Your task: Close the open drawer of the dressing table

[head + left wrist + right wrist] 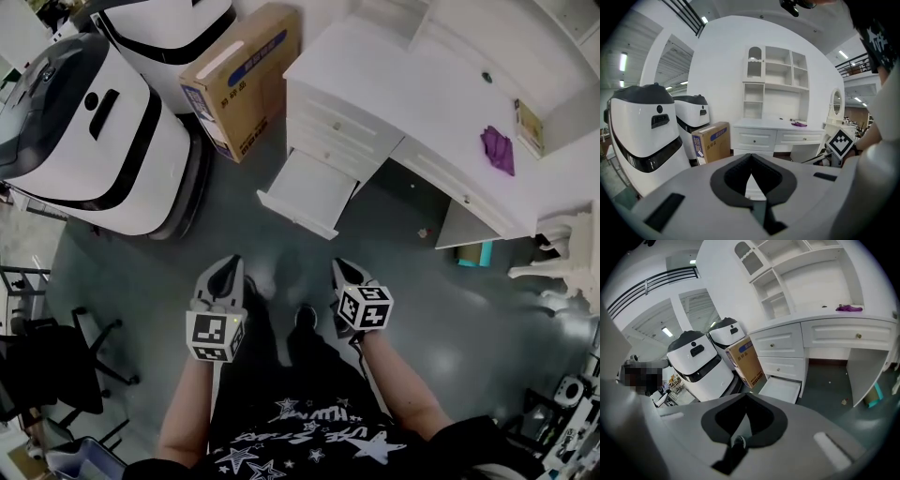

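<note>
The white dressing table (422,94) stands at the upper right of the head view. Its lowest left drawer (302,192) is pulled out over the grey floor and looks empty. Both grippers are held low in front of the person, well short of the drawer, pointing toward it. My left gripper (232,265) is shut with nothing in it, and my right gripper (341,268) is shut and empty too. The right gripper view shows the open drawer (783,388) beyond the closed tips (746,397). In the left gripper view the table (778,136) lies ahead of the closed tips (751,157).
A brown cardboard box (239,75) sits left of the table, beside two large white-and-black machines (84,141). A purple item (497,150) lies on the tabletop. A black office chair (56,366) is at the left, a white stool (562,262) at the right.
</note>
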The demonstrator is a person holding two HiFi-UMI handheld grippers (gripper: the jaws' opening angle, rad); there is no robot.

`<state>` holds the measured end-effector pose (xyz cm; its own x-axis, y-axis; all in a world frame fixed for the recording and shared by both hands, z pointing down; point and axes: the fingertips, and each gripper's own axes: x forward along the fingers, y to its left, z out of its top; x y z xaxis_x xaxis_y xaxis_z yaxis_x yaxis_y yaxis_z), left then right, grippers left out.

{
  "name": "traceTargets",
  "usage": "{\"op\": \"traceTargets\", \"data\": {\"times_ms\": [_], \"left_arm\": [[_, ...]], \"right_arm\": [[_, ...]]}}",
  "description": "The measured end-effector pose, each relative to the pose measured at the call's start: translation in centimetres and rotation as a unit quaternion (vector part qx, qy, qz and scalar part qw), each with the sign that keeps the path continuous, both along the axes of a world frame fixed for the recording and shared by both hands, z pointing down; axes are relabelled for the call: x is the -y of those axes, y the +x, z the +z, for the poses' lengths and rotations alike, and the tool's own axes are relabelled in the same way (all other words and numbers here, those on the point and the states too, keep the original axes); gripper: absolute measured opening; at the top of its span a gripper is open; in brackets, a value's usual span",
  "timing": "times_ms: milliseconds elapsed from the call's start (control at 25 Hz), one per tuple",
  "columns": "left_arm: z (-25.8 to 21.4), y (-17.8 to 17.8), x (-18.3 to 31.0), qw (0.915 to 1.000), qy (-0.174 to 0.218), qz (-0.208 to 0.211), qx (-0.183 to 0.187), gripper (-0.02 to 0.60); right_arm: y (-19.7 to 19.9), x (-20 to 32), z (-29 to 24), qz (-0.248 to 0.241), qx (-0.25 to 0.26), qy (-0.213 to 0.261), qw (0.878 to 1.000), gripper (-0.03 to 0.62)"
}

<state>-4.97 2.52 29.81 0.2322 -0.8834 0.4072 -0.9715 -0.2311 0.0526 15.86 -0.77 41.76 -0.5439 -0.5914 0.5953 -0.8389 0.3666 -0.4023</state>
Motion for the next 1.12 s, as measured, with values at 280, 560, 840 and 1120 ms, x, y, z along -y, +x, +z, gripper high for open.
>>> {"op": "traceTargets", "data": {"times_ms": [280,560,840,1120], "left_arm": [[3.8,-3.8,4.5,0.9996,-0.012,0.021,-0.014,0.009],[9.1,-9.9,9.6,0.9989,-0.034,0.025,-0.018,0.009],[14.4,-14.1,12.2,0.9942,-0.064,0.086,0.011,0.009],[20.7,-15.1,11.9,0.9859,-0.111,0.125,0.01,0.009]], "right_arm": [[-2.4,1.9,1.7,0.042,-0.021,-0.016,0.999,0.003],[-7.0,4.5,5.7,0.099,-0.033,-0.064,0.993,0.003],[-10.0,8.0,11.9,0.21,-0.035,-0.095,0.973,0.003],[-9.6,8.9,17.8,0.282,-0.056,-0.128,0.949,0.003]]}}
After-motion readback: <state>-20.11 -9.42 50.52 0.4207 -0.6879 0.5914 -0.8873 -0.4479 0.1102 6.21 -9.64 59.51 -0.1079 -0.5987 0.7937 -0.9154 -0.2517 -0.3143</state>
